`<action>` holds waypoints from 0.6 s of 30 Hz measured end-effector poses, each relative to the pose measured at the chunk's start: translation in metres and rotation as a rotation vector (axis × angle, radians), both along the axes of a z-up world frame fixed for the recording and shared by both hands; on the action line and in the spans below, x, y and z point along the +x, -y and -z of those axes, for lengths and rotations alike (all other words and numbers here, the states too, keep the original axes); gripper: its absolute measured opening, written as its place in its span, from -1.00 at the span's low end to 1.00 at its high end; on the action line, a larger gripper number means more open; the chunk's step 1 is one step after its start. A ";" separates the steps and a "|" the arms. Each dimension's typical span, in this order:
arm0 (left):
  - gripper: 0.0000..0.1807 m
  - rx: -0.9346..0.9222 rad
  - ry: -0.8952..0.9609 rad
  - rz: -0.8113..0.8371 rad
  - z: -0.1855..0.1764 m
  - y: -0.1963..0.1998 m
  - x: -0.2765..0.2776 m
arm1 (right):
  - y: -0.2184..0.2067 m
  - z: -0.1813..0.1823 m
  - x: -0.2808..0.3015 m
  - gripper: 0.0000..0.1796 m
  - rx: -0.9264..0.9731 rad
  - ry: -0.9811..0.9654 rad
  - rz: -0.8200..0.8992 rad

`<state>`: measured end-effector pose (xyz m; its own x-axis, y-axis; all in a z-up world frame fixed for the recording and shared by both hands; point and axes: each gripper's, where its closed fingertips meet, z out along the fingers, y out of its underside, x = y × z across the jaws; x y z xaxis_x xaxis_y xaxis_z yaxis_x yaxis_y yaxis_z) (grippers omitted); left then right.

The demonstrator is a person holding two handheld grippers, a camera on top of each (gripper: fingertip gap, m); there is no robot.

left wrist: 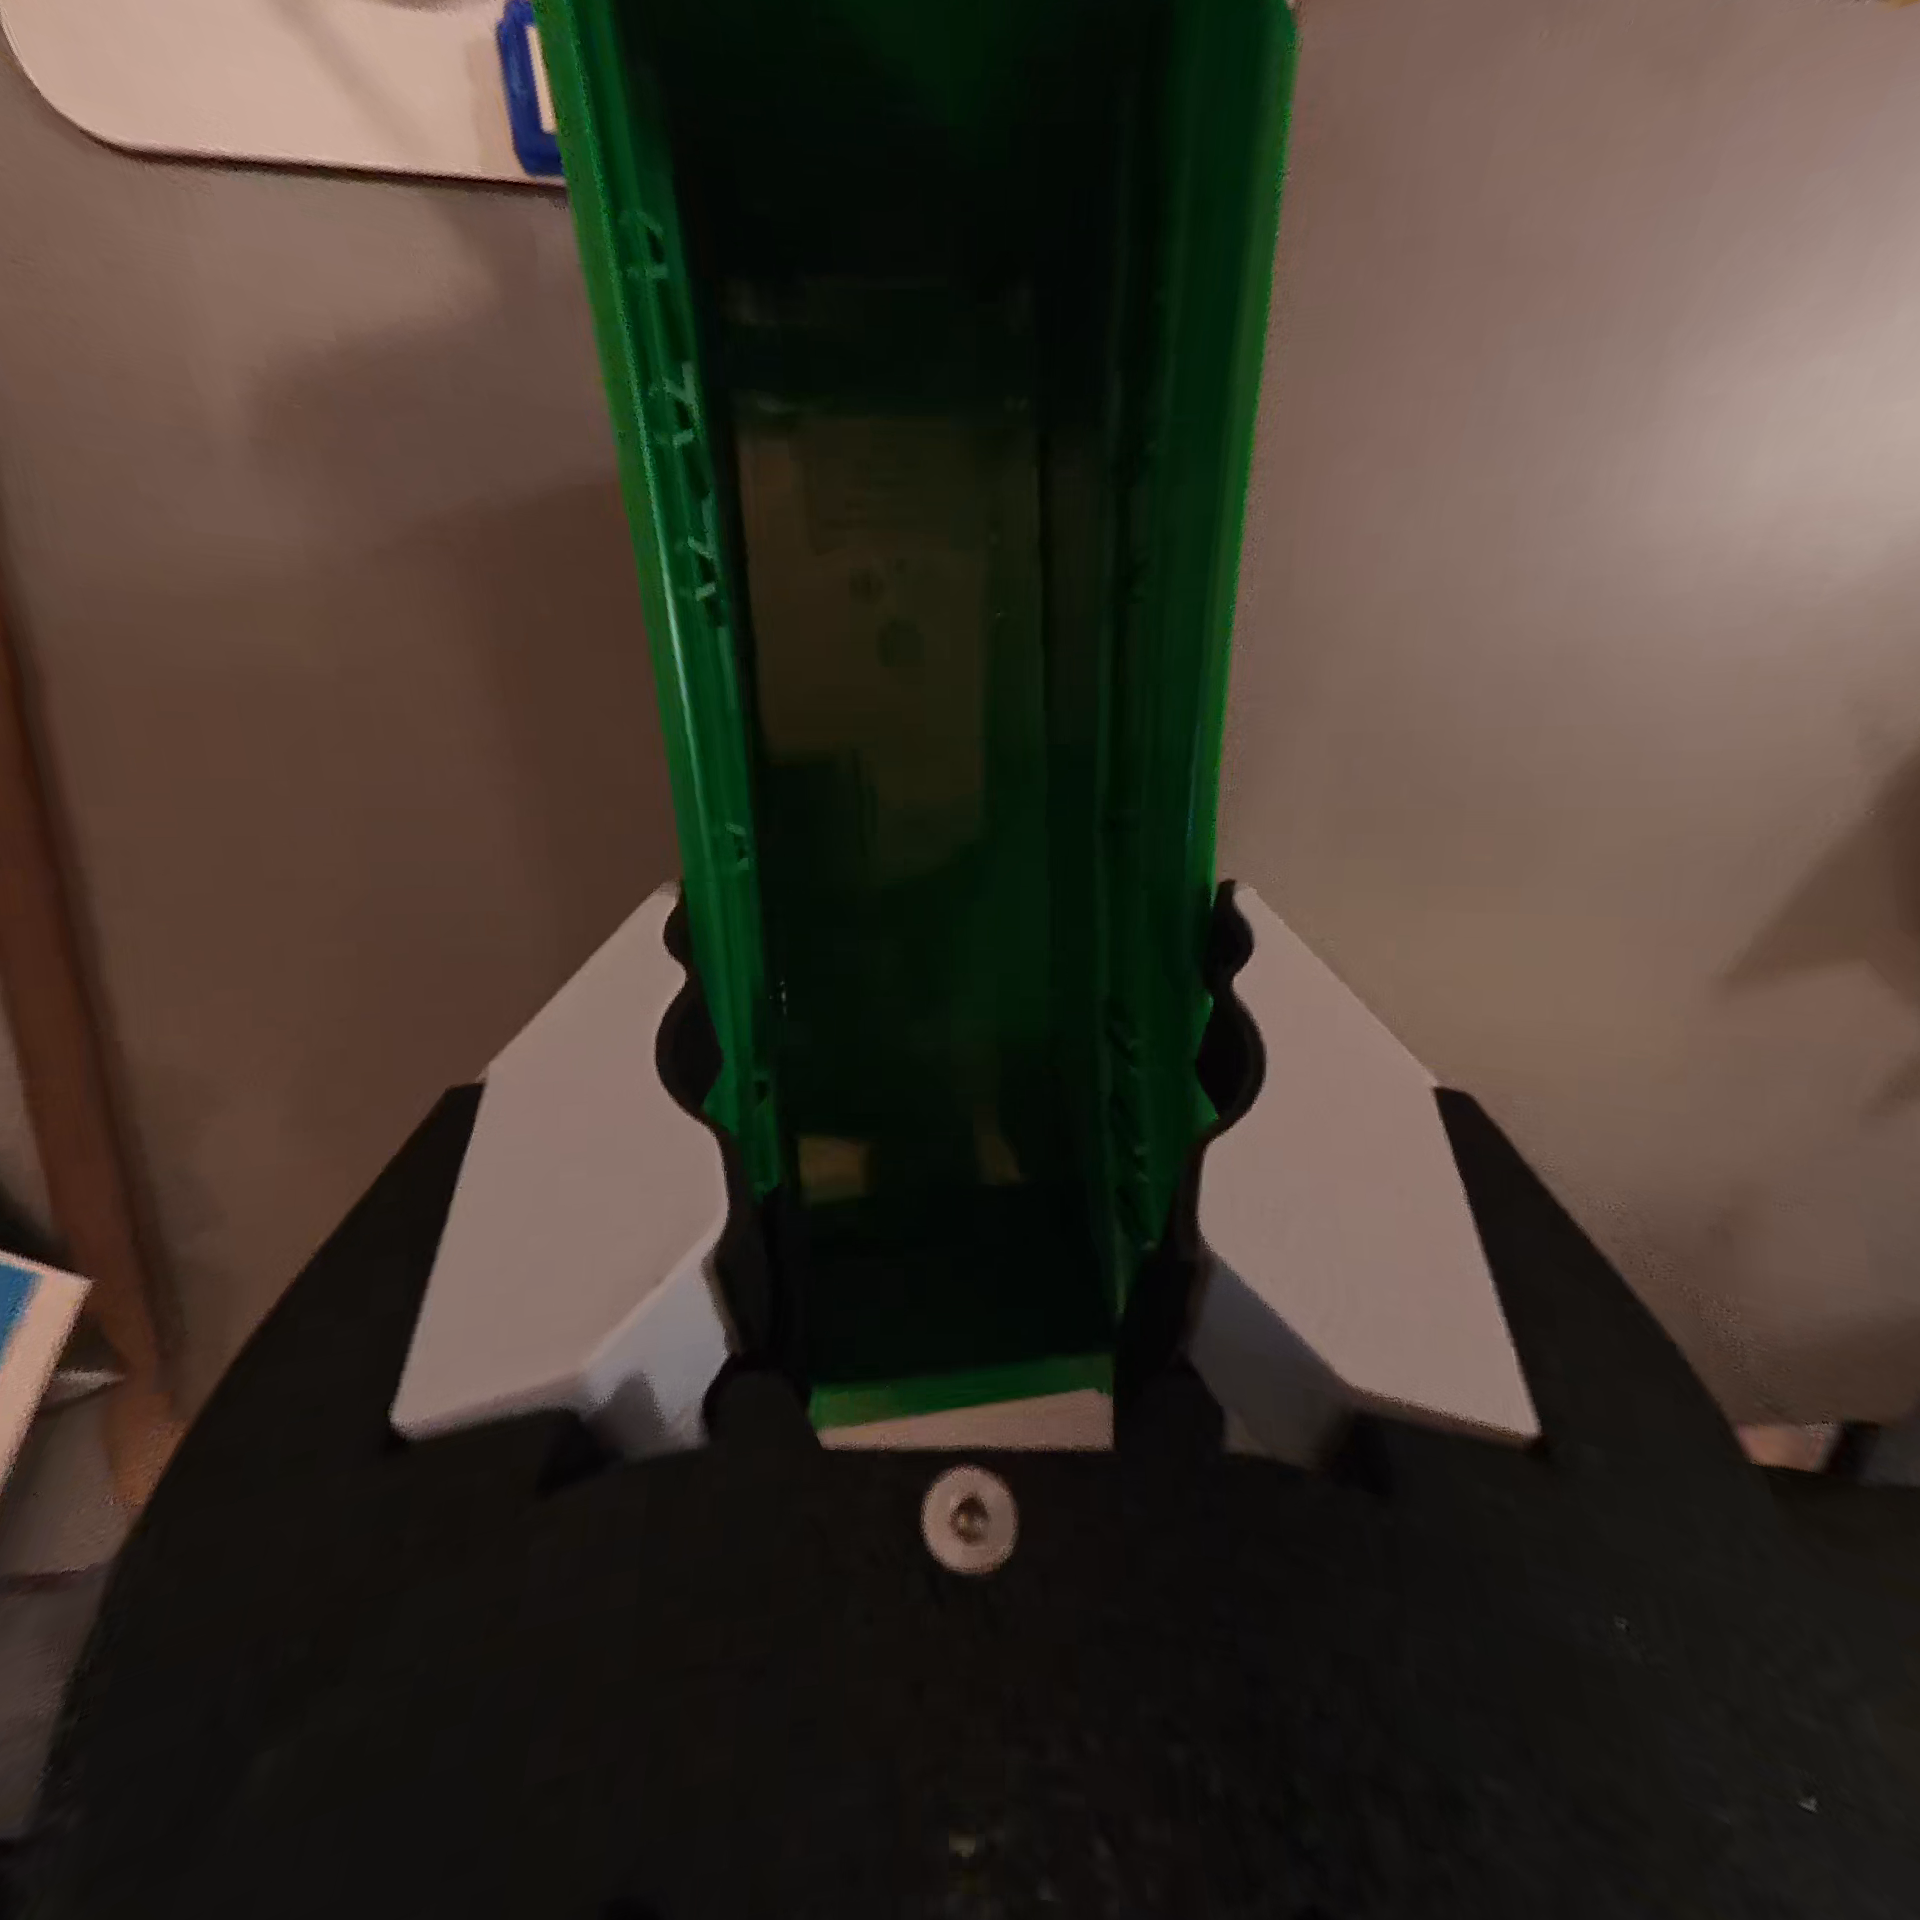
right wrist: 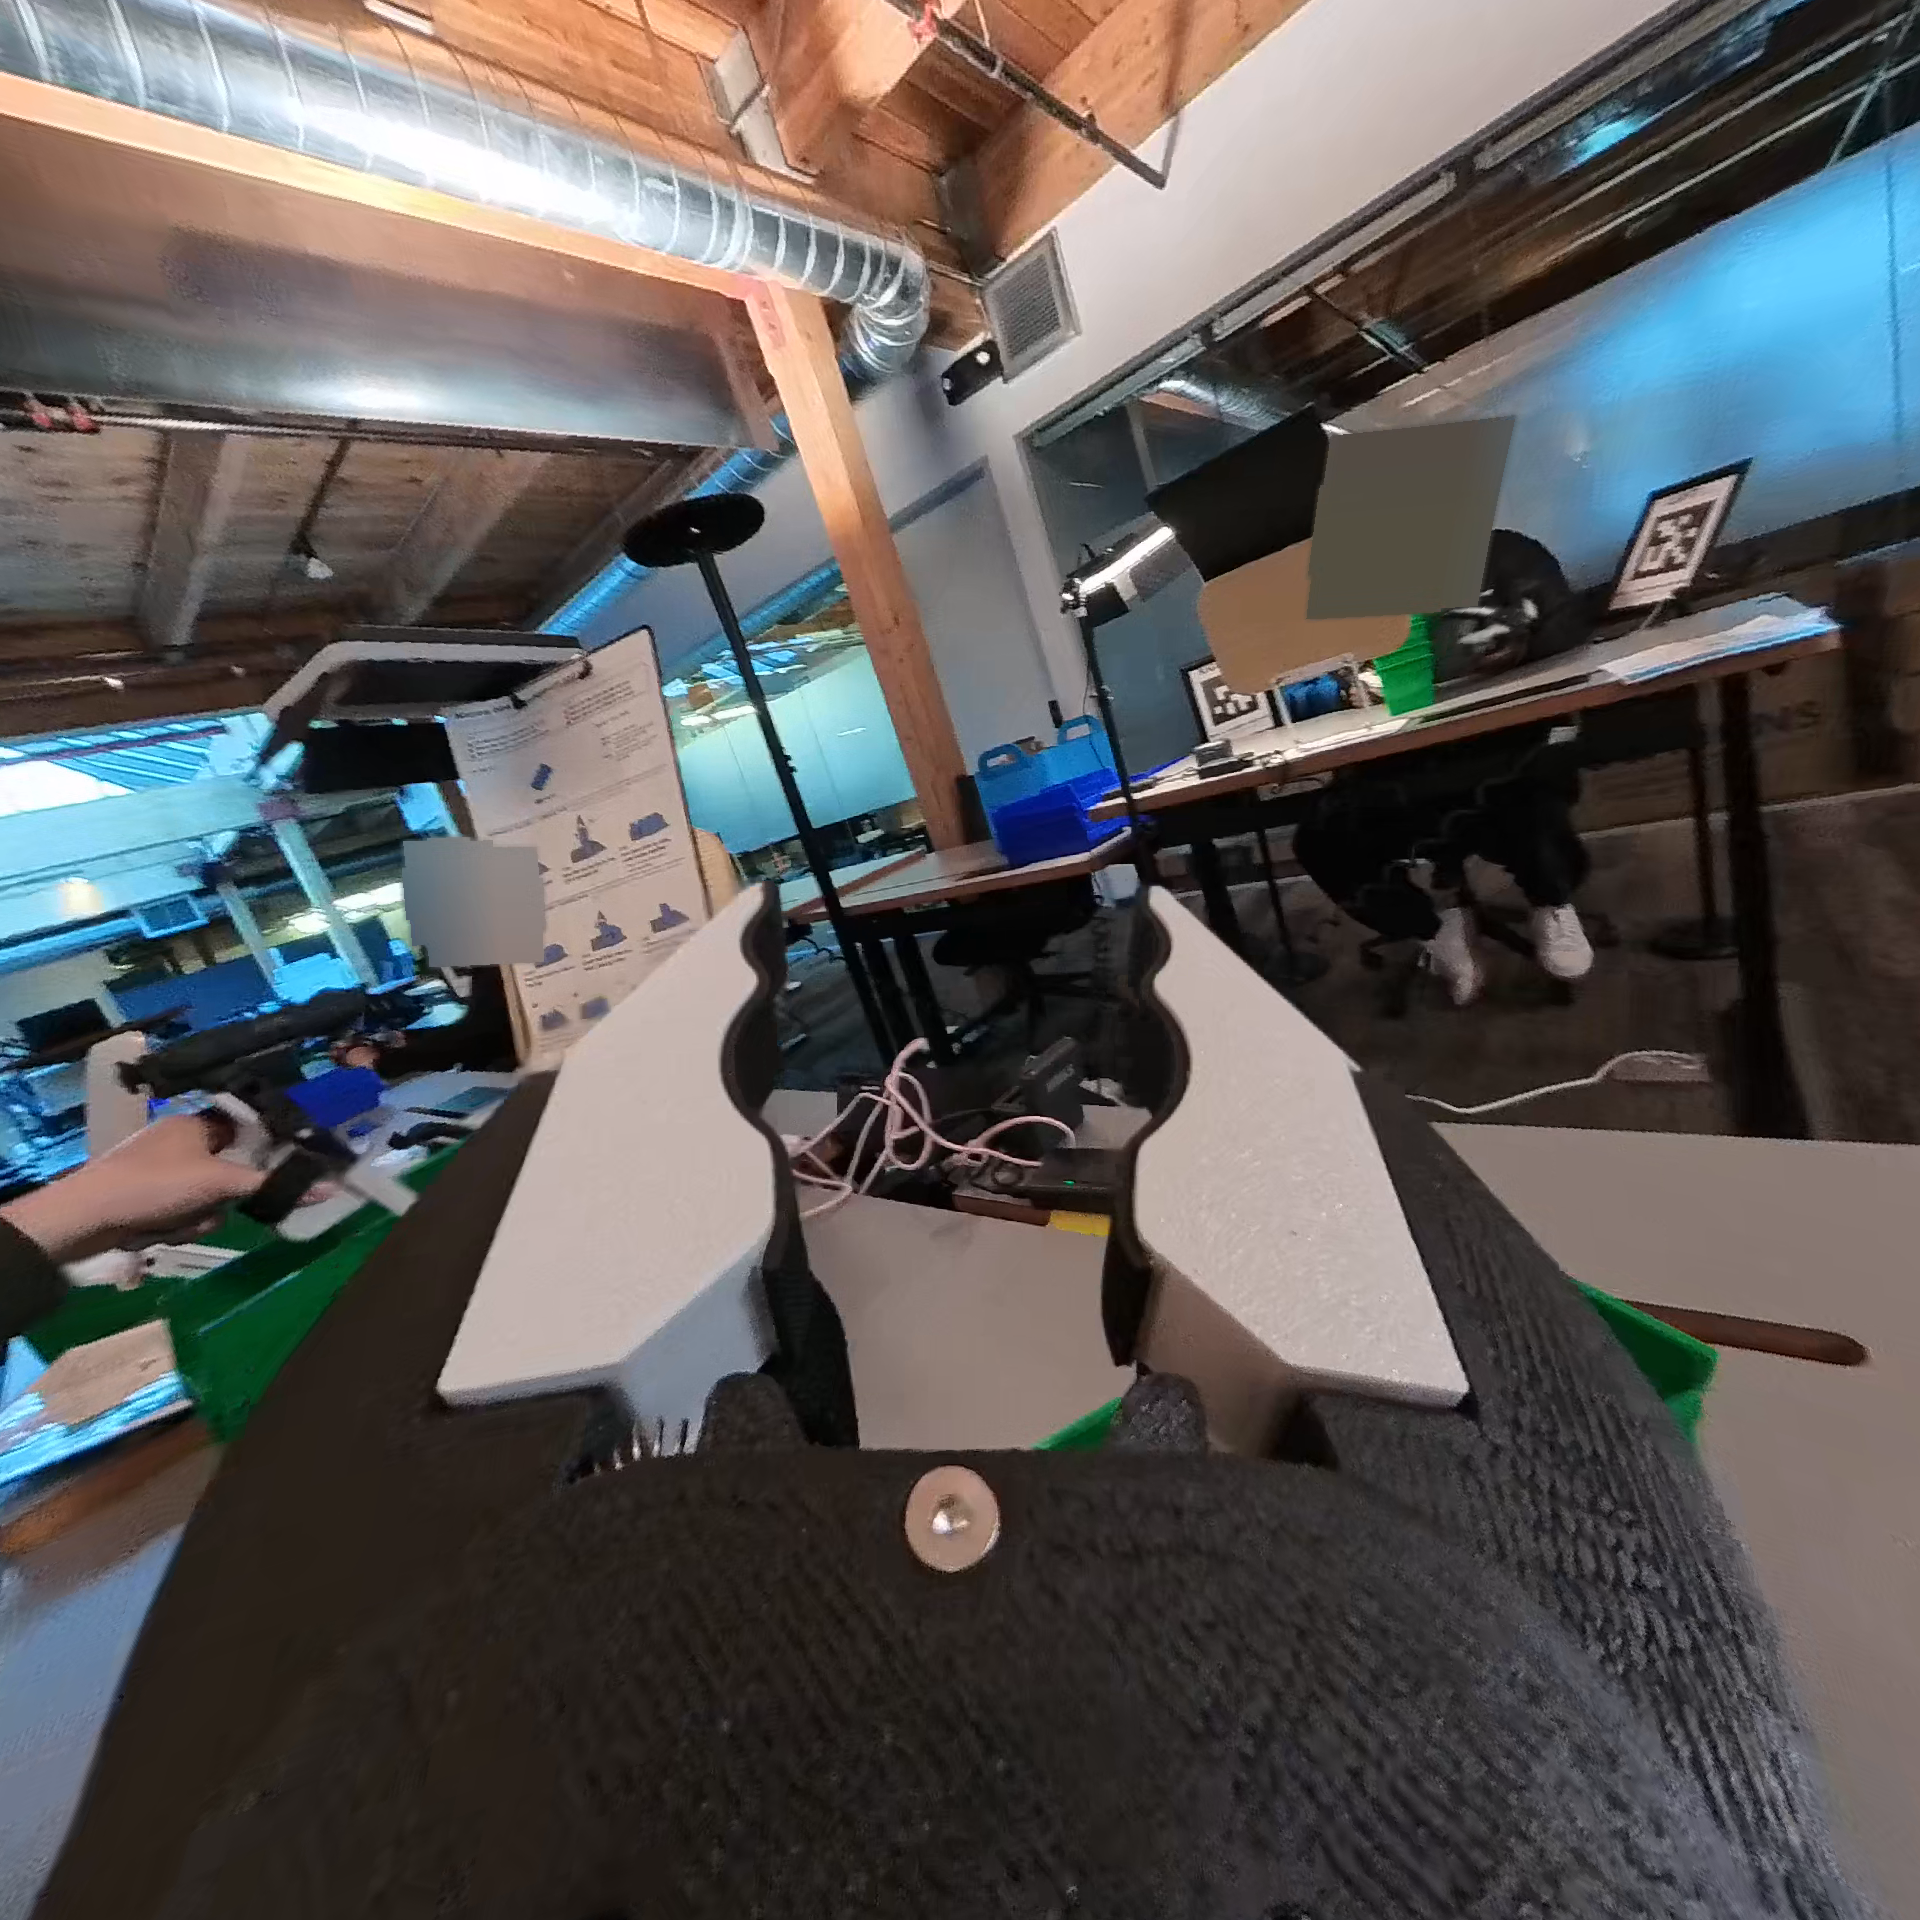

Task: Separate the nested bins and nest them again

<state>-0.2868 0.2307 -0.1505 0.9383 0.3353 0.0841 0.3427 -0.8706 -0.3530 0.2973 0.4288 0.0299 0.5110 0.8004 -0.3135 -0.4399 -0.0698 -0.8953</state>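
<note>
In the left wrist view my left gripper (left wrist: 956, 1039) is shut on a green bin (left wrist: 935, 520). Its fingers (left wrist: 681, 1039) press both long sides of the bin. The bin runs forward along the fingers and out of the top of the view, showing its dark hollow side. In the right wrist view my right gripper (right wrist: 956, 1039) is open and empty, tilted up toward the room. A second green bin (right wrist: 1652, 1361) lies just under it, mostly hidden by the gripper body. At the left, a hand holds the left gripper (right wrist: 270, 1174) over the green bin (right wrist: 281, 1320).
The grey tabletop (right wrist: 1714, 1226) runs to the right. Cables and a black box (right wrist: 935, 1143) lie beyond its far edge. A poster board (right wrist: 592, 831), other tables with blue bins (right wrist: 1049, 810) and a seated person (right wrist: 1455, 831) are farther off. A white card (left wrist: 260, 94) lies on the grey surface.
</note>
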 end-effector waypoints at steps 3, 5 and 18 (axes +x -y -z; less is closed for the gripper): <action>0.04 0.001 0.025 -0.006 -0.003 -0.001 0.002 | -0.008 0.006 0.003 -0.27 -0.004 0.053 0.068; 0.04 0.027 0.015 -0.087 -0.008 -0.004 -0.008 | -0.009 0.007 0.003 -0.27 -0.004 0.068 0.090; 0.08 0.074 0.026 -0.078 -0.025 -0.001 -0.008 | -0.006 0.009 -0.006 -0.28 -0.006 0.087 0.062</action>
